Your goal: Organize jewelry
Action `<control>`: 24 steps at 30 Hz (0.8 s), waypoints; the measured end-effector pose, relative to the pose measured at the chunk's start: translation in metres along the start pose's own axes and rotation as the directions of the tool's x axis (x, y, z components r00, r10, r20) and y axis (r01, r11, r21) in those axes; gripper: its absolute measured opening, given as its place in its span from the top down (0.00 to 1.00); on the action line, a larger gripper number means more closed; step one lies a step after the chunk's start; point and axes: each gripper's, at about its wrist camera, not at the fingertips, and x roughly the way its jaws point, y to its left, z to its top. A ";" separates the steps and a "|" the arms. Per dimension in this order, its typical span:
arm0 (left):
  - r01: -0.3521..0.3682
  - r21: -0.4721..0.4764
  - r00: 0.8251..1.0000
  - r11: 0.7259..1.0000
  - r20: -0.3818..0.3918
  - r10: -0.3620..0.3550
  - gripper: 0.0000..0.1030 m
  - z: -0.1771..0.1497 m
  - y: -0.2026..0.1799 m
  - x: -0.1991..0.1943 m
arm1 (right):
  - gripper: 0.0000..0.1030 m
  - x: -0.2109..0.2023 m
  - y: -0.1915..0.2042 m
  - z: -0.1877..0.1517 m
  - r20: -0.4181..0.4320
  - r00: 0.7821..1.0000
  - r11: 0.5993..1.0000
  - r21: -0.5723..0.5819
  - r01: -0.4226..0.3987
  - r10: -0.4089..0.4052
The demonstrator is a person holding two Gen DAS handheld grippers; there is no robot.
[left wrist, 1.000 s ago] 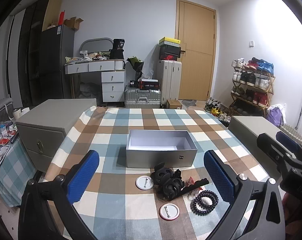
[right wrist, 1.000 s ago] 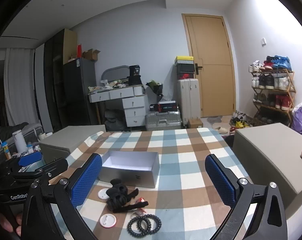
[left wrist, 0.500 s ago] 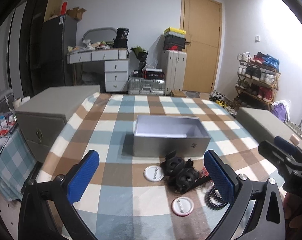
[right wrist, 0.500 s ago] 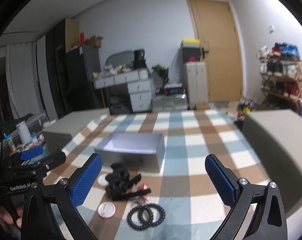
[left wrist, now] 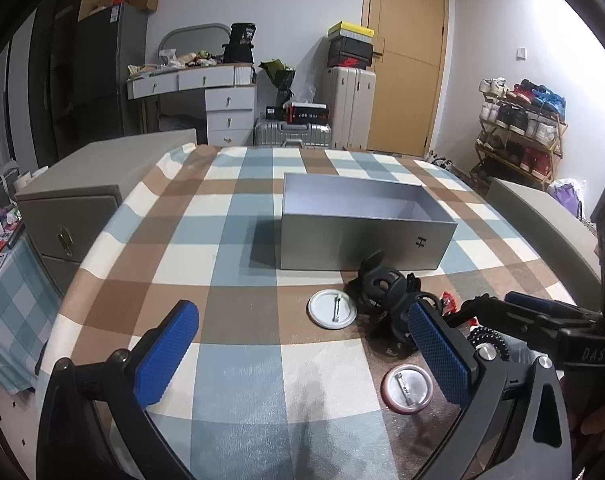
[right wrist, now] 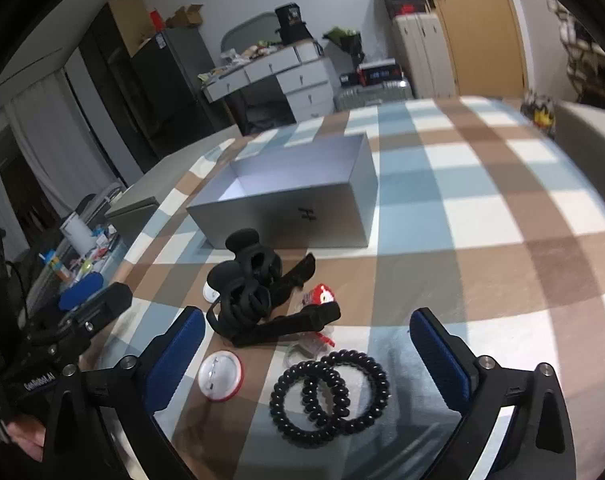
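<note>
Both views now sit lower and closer to the table than a second ago, and the right view has tipped and rolled, so the jewelry pile fills more of it.

The left gripper (left wrist: 302, 356) hangs over bare checked cloth (left wrist: 238, 360), its jaws wide apart with nothing between them. Just right of centre lies a white badge (left wrist: 332, 309), then black claw clips (left wrist: 382, 292), and a red-rimmed badge (left wrist: 408, 388) near the right finger. The grey box (left wrist: 362, 240), open and empty, stands behind the pile and carries an "H" on its front wall. The right gripper (left wrist: 542, 316) enters from the right edge, marked "DAS".

In the right view the left gripper (right wrist: 78, 292) shows "GenRobot.AI" at the left edge. The right gripper (right wrist: 306, 360) is wide and starting to close, with two black coil ties (right wrist: 330, 392) lying between its fingers, untouched. Right of the pile the cloth is clear to the table edge.
</note>
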 end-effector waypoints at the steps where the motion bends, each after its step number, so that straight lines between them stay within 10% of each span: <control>1: 0.004 -0.002 1.000 1.000 -0.004 -0.004 0.01 0.000 0.000 0.001 | 0.08 0.001 0.000 0.001 -0.007 1.000 1.000 0.005 -0.005 0.005; 24: 0.004 -0.018 0.999 1.000 -0.034 -0.004 0.01 0.005 0.007 0.019 | 0.66 0.016 -0.009 0.004 -0.043 0.995 0.995 0.055 -0.084 0.086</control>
